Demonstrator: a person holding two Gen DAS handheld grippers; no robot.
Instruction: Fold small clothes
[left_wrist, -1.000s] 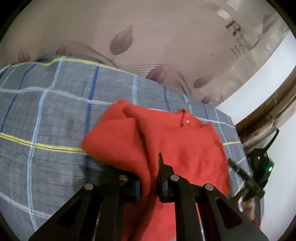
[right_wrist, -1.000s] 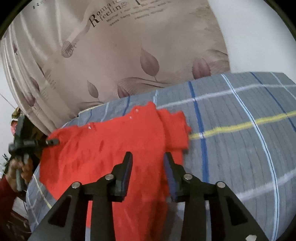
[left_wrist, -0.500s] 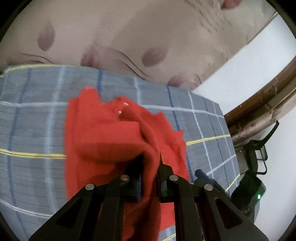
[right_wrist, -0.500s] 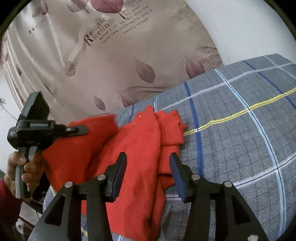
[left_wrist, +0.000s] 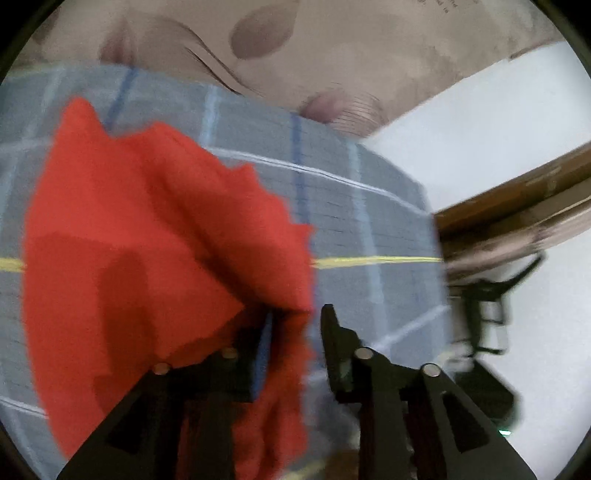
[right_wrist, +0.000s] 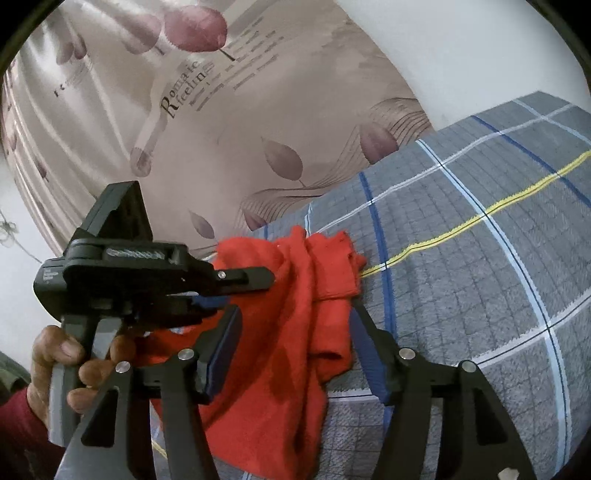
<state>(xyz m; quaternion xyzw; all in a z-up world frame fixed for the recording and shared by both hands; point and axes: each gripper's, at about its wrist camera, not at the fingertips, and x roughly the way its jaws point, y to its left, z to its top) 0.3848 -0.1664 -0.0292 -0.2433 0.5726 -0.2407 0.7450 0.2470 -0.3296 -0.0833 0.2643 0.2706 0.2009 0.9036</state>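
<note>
Plaid grey bedding (right_wrist: 480, 280) carries the red garment (right_wrist: 295, 332), bunched toward nine o'clock with its hem spilling over the near edge. Left tongs (left_wrist: 295, 332) are opening, blurred, cloth draped against one pad. Right tongs (right_wrist: 295, 350) are opening too, straddling loose folds. A hand (right_wrist: 62, 369) grips the handle, partly cut off.

fuzzy matt red knit garment (right_wrist: 295, 332), grey checked woven bedsheet (right_wrist: 480, 277) with a slightly rough look, smooth satiny leaf-print curtain (right_wrist: 258, 110), matt black plastic grippers with shiny metal pins, brown wooden trim (left_wrist: 517, 195)
</note>
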